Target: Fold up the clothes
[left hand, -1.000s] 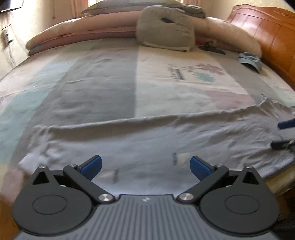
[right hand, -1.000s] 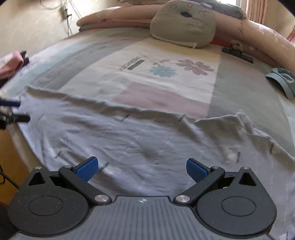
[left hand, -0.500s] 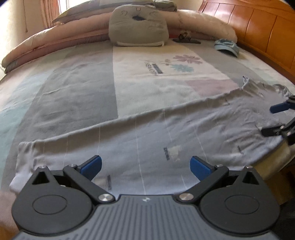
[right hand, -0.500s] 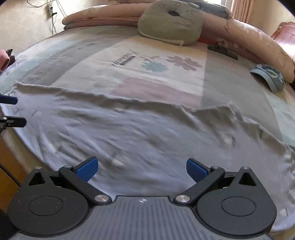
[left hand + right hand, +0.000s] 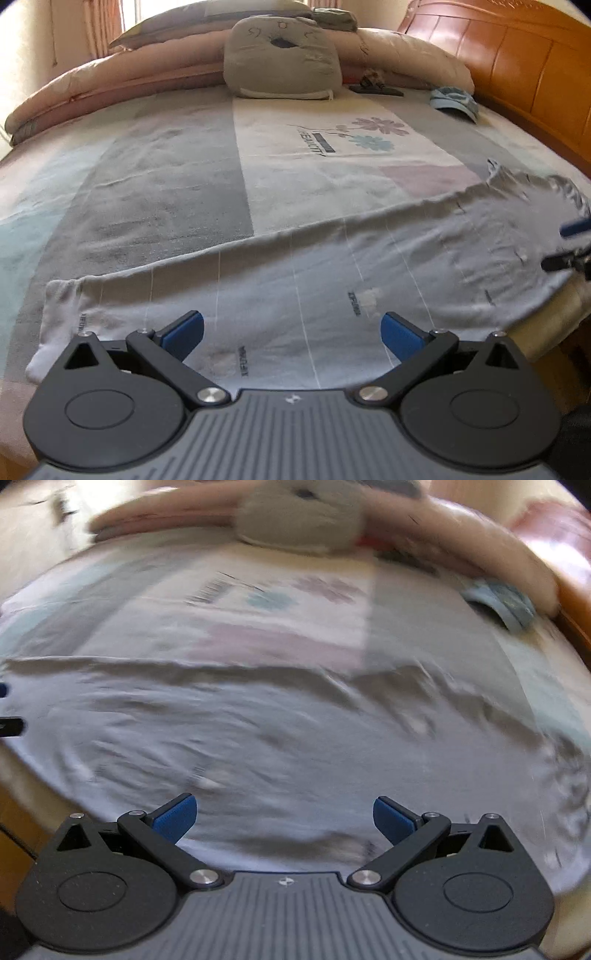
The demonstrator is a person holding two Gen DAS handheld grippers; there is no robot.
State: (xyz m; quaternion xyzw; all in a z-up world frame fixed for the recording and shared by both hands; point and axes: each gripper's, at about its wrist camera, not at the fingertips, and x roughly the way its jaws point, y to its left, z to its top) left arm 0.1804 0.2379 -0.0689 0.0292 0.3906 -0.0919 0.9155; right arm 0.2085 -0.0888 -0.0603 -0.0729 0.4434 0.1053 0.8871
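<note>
We are holding our left gripper [image 5: 291,328] over the pale grey garment [image 5: 295,280], which is lying flat along the near edge of the bed [image 5: 166,177], jaws spread wide and empty. Our right gripper [image 5: 284,812] is hovering likewise, jaws apart, over the blurred cloth.

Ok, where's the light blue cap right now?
The light blue cap lies at the far right of the bed in the left wrist view, beside the wooden headboard and right of the grey cat-face cushion, well beyond the grey garment.
</note>
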